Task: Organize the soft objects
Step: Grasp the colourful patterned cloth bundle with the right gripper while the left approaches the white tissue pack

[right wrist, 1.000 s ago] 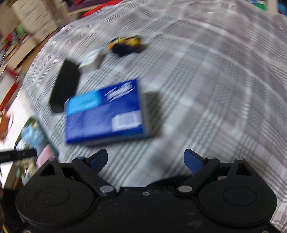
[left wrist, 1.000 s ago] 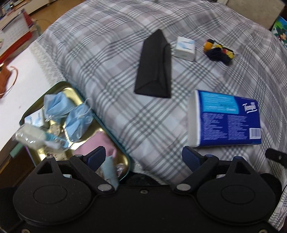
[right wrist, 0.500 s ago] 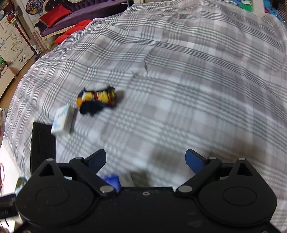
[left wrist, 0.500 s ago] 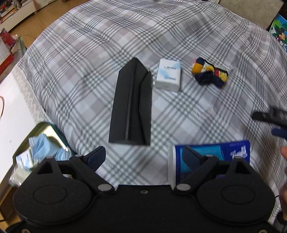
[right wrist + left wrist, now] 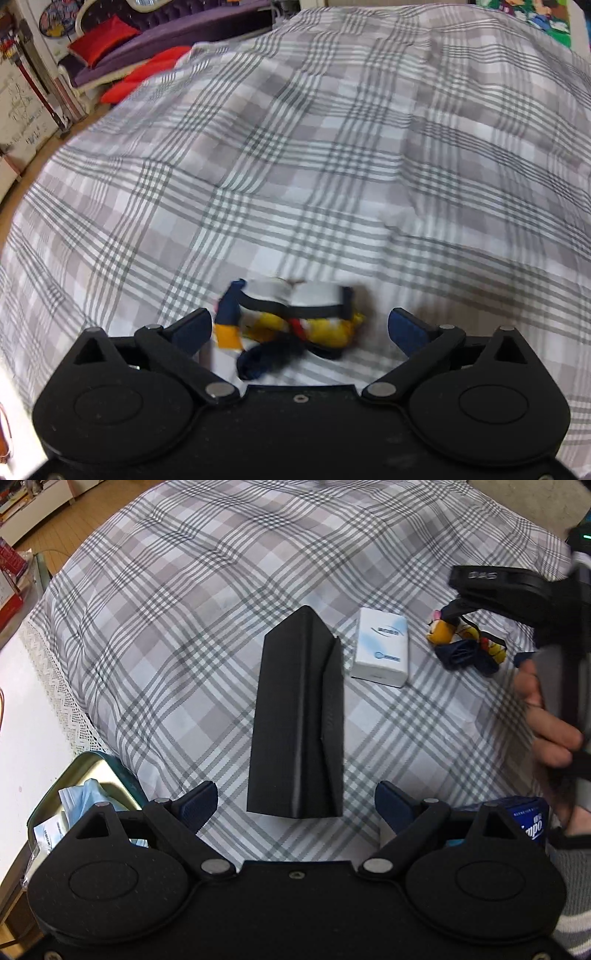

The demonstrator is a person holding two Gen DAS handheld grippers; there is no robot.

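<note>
A black folded case [image 5: 299, 720] lies on the plaid bedspread [image 5: 184, 590] just ahead of my open, empty left gripper [image 5: 295, 803]. Right of it are a small white tissue pack [image 5: 382, 648] and a bundle of yellow, navy and white socks [image 5: 461, 642]. My right gripper [image 5: 299, 328] is open with the sock bundle [image 5: 291, 325] between its fingers, not clamped. In the left wrist view the right gripper's body [image 5: 517, 590] hovers over the socks. A blue tissue pack [image 5: 528, 821] peeks out at lower right.
A green-rimmed gold tin [image 5: 92, 771] with blue face masks [image 5: 79, 801] sits at the bed's left edge on a white surface [image 5: 26, 716]. A purple sofa with red cushions [image 5: 110, 44] stands beyond the bed.
My left gripper moved forward toward the black case, leaving the tin and blue pack behind. My right gripper swung from the blue pack to the socks, which now sit between its fingers.
</note>
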